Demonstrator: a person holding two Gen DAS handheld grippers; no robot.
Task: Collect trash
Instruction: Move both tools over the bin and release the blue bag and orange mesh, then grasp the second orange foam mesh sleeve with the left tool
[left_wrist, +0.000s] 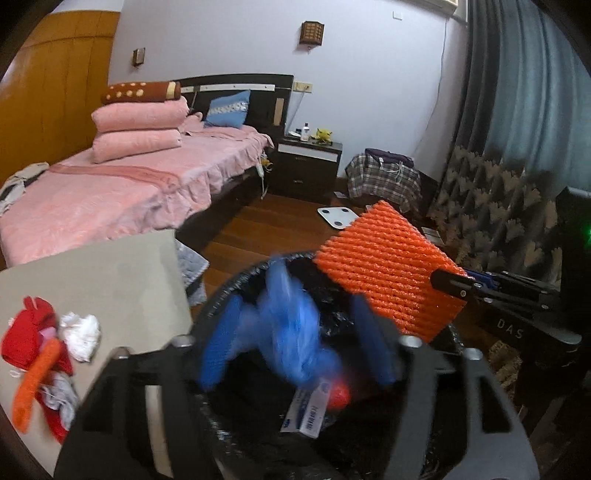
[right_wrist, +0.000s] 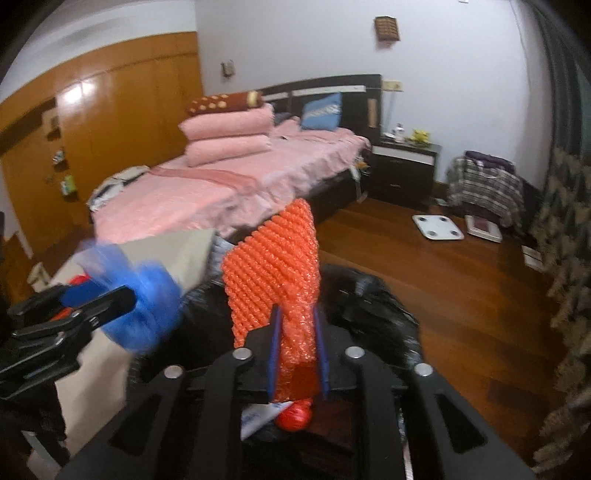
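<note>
Both grippers hovered over the black-lined round trash bin (left_wrist: 236, 295). Left gripper (left_wrist: 295, 343) had its jaws apart, a blurred crumpled blue plastic bag (left_wrist: 291, 332) between them, apparently dropping; grip contact unclear. Right gripper (right_wrist: 297, 354) was clamped on the orange foam mesh sleeve (right_wrist: 273, 266), above the bin's opening. Best move, probably: lower the sleeve past the rim before letting go, since it is light and could catch the edge. Bin already held a small white-and-blue carton (left_wrist: 308, 410) and a red ball-like item (left_wrist: 338, 397). More red and white scraps (left_wrist: 48, 343) waited on the beige tabletop (left_wrist: 110, 273) beside it.
</note>
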